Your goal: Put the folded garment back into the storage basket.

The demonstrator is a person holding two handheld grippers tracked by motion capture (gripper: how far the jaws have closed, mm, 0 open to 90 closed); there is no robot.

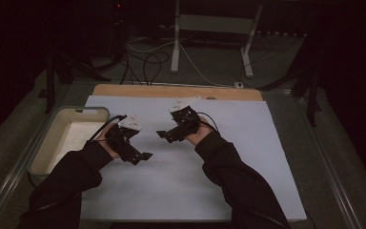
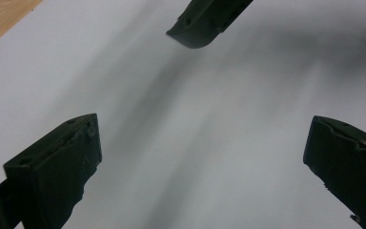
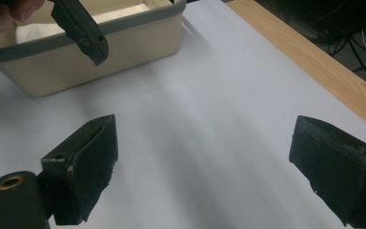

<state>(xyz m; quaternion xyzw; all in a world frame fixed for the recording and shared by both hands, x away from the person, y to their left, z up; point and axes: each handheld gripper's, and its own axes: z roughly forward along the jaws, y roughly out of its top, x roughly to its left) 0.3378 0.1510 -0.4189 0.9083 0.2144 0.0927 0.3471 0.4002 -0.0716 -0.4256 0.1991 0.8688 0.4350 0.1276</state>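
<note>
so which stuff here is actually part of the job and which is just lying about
In hand:
- left gripper, jaws wide open, holding nothing
- right gripper, jaws wide open, holding nothing
- white sheet they hover over
- cream tub beside the left hand

Lying about:
- cables on the floor beyond the table
- white stand behind them

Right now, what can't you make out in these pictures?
- Bin interior: in the high view the left tool, hand and sleeve cover part of it; in the right gripper view the top edge cuts it off.
- Room beyond the table: too dark in the high view.
- Right tool: the left gripper view's top edge cuts it off.
</note>
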